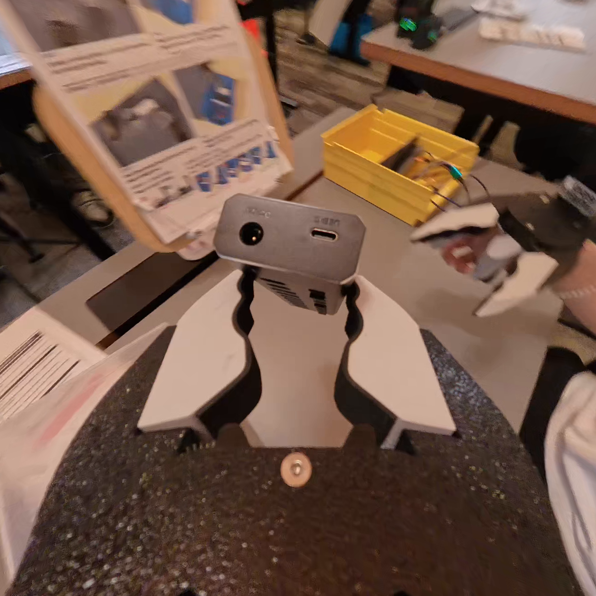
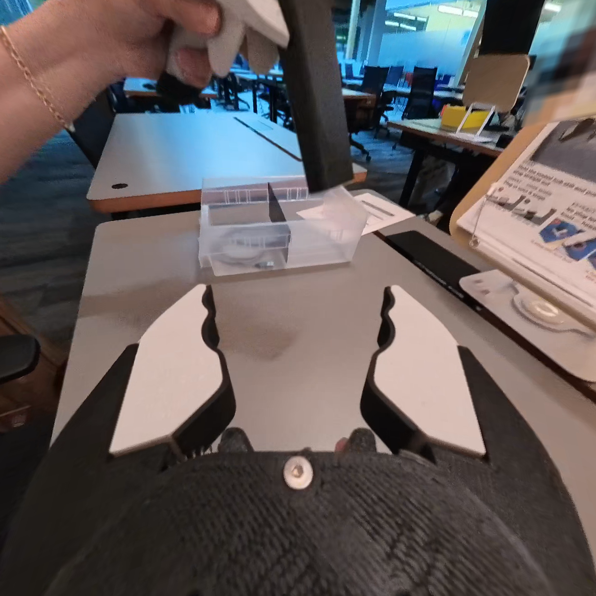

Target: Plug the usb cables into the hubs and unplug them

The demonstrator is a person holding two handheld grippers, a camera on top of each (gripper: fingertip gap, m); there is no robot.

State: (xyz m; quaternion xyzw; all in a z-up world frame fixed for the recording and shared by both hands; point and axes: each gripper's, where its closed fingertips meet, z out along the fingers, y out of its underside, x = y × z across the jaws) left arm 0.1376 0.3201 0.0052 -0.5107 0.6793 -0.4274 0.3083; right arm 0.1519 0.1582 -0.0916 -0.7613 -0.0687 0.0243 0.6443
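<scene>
The smooth grey table [image 2: 154,258] carries a yellow ribbed plastic bin [image 1: 400,161] holding thin wires, and a clear plastic box [image 2: 277,232] with a dark divider. The left gripper [image 1: 298,283] has its white fingers closed on the grey metal USB hub [image 1: 290,248], lifted above the table, its port end facing the camera. The right gripper [image 2: 298,303] is spread wide and holds nothing.

- Grey tables [image 2: 180,161] with wood-coloured edges filled the room.
- Black office chairs [image 2: 419,87] stood at 1 o'clock.
- Patterned carpet [image 2: 35,200] lay at 9 o'clock.
- Bright windows [image 2: 409,29] glowed at 12 o'clock.
</scene>
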